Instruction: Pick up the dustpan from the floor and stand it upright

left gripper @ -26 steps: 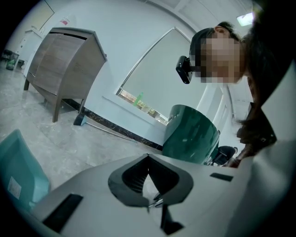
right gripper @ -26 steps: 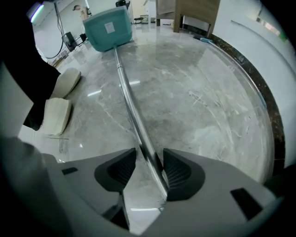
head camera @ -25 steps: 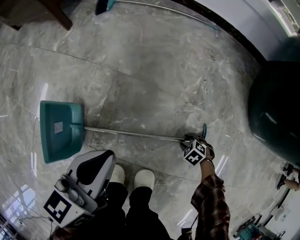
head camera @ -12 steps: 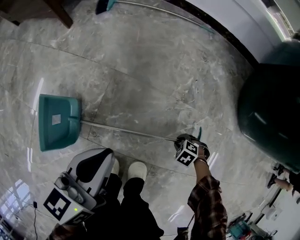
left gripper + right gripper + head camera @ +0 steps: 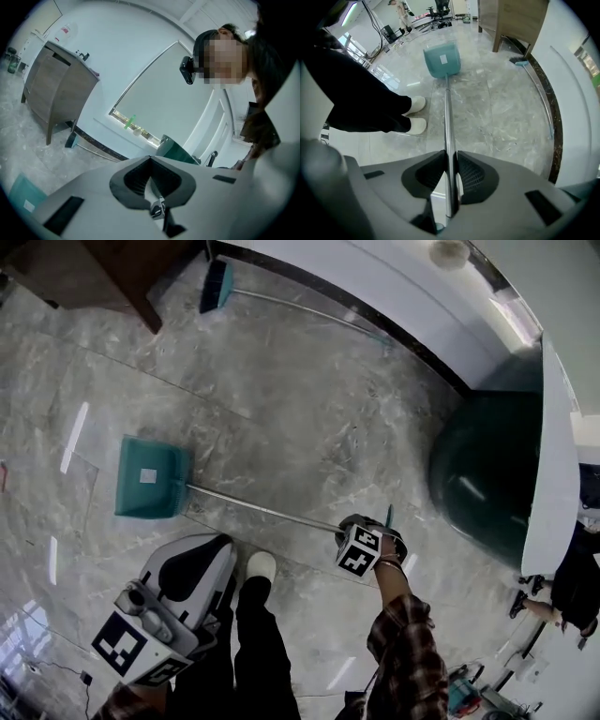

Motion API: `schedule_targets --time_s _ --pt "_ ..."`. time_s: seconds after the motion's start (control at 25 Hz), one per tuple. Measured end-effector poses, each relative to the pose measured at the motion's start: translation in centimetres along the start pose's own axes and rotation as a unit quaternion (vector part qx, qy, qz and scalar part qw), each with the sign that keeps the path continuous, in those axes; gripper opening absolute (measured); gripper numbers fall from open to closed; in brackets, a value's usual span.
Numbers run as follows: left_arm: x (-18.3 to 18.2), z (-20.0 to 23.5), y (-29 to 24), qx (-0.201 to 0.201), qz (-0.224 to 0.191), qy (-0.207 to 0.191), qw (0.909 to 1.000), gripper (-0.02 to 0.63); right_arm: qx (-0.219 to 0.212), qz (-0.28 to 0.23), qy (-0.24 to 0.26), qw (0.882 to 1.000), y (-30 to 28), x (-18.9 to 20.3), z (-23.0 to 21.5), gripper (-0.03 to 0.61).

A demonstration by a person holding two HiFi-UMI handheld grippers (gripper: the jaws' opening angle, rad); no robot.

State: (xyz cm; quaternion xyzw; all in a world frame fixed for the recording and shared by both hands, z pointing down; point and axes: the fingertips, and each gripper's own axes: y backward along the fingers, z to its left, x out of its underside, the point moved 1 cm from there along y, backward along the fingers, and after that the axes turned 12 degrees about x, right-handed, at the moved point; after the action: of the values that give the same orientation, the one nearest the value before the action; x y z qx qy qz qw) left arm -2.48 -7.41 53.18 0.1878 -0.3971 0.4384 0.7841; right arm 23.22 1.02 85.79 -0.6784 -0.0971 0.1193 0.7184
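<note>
The dustpan (image 5: 150, 479) lies low on the marble surface (image 5: 281, 399), its teal pan (image 5: 442, 60) far out ahead of the right hand-held gripper (image 5: 451, 159) and its metal handle (image 5: 449, 117) running straight back into that gripper's jaws, which pinch the rod from both sides. Whether the pan lies flat or is tipped cannot be told. In the right gripper view the handle's near end is hidden behind the gripper body; the head view shows a teal tip (image 5: 388, 517) just past the right hand-held gripper (image 5: 352, 532). The left hand-held gripper (image 5: 202, 559) hangs beside the person's leg, apart from the handle, its jaws (image 5: 150, 164) pressed together on nothing; its own view catches only a corner of the pan (image 5: 26, 197) at the lower left edge. White shoes (image 5: 415, 125) stand left of the handle. A broom (image 5: 518, 60) lies ahead and to the right along the wall, near a wooden cabinet (image 5: 511, 18) that is cut off by the edge.
</note>
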Motion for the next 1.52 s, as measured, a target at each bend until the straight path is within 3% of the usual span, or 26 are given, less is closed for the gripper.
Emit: schedule_targets --time_s 0.2,0.56,0.92,1.12,1.36,1.52 --pt "-7.8 -5.2 0.2 0.004 -0.014 -0.011 0.9998 0.011 -0.020 0.013 -0.012 1.000 8.6 -1.3 -0.3 0.091" --pt "-16.3 -11.9 2.0 0.005 -0.049 -0.014 0.9987 0.009 -0.017 0.141 -0.045 0.989 18.4 0.6 0.2 0.089" --pt "-21.6 -16.9 2.4 0.026 -0.063 -0.035 0.9971 0.009 -0.018 0.250 -0.087 0.964 24.1 1.5 0.8 0.089" --pt "-22.2 -18.6 2.4 0.020 -0.060 -0.042 0.9971 0.009 -0.050 0.304 -0.099 0.946 25.7 1.2 1.7 0.089" --pt "-21.8 -18.9 3.2 0.008 -0.050 -0.042 0.9978 0.009 -0.060 0.362 -0.069 0.928 26.6 -1.0 2.4 0.091" --pt "-22.7 -18.1 5.7 -0.015 -0.060 -0.039 0.9973 0.011 -0.075 0.358 -0.072 0.928 27.4 -4.3 2.9 0.091"
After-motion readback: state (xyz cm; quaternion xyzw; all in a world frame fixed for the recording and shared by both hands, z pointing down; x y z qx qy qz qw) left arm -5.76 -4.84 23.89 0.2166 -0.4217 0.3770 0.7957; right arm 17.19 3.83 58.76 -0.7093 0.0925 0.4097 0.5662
